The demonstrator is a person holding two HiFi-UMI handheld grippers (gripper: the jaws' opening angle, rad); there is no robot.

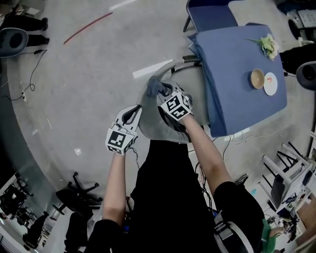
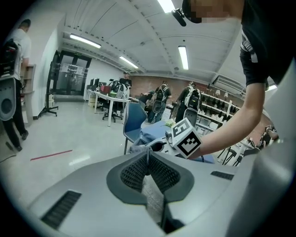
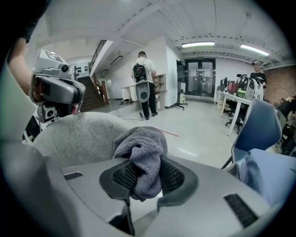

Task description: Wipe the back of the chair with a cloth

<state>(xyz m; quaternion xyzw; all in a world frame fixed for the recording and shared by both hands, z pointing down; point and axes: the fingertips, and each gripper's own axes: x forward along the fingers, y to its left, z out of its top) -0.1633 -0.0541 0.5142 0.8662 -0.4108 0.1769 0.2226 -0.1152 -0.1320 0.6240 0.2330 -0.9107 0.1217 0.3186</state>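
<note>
Right gripper (image 1: 162,92) pinches grey cloth (image 3: 141,155) at top of chair back (image 1: 150,126). Left gripper (image 1: 132,113) clamps chair back edge, likely steadying. Best approach: press cloth flat, use even strokes.

Black short-sleeved top (image 1: 168,197), grey tongs (image 1: 133,112), black-and-white marker cubes (image 1: 176,106)

The grey fabric chair back (image 1: 155,126) stands at the middle, just before the person. The left gripper (image 1: 132,113) is clamped at its left edge. The right gripper (image 1: 165,95) sits at its top rim, closed on the crumpled grey terry cloth (image 1: 154,85), which lies on that rim. Just right of the chair stands the blue-draped table (image 1: 237,99) — on it a tan round bowl (image 1: 256,78), a white round plate (image 1: 270,84) just beside it to the right, and a pale green bunch (image 1: 268,45) farther back. Behind the table stands a blue plastic chair (image 1: 212,15).
</note>
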